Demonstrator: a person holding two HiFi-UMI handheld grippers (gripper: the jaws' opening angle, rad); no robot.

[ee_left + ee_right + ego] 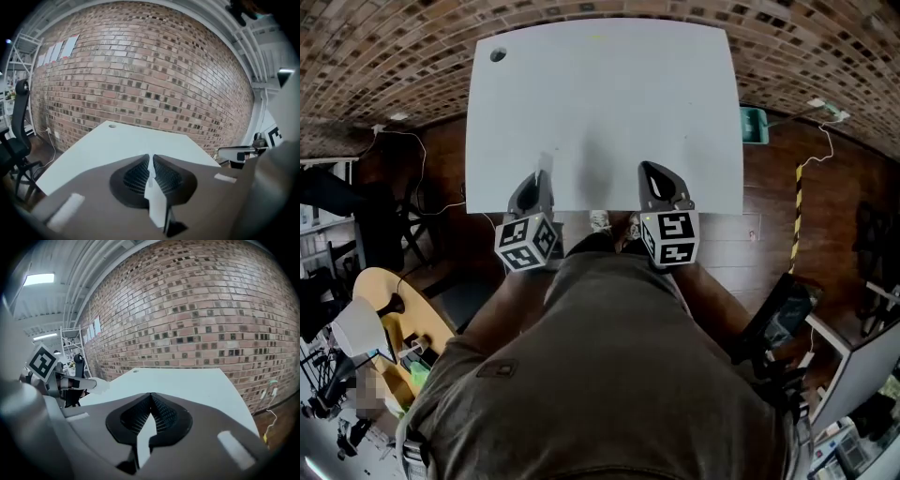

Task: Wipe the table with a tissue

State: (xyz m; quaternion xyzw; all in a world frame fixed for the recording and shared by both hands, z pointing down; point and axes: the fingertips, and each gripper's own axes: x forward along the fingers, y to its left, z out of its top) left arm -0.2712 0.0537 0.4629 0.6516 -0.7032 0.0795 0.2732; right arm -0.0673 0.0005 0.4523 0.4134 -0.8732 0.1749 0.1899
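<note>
The white table (pixel 600 103) fills the upper middle of the head view. Both grippers hover at its near edge, close to my body. My left gripper (pixel 534 184) is shut, and a thin white strip of tissue (pixel 150 165) shows pinched between its jaws, hard to tell apart from the white tabletop (pixel 126 143) behind. In the left gripper view the left gripper (pixel 151 157) points along the table towards the brick wall. My right gripper (pixel 654 174) is shut with its tips touching and nothing between them. In its own view the right gripper (pixel 151 396) hangs over the table (pixel 187 383).
A round cable hole (pixel 498 54) sits in the table's far left corner. A green box (pixel 755 124) lies on the floor at the right, a round wooden table (pixel 389 305) at the lower left, and an office chair (pixel 18 136) stands to the left. The brick wall (pixel 140 79) runs behind.
</note>
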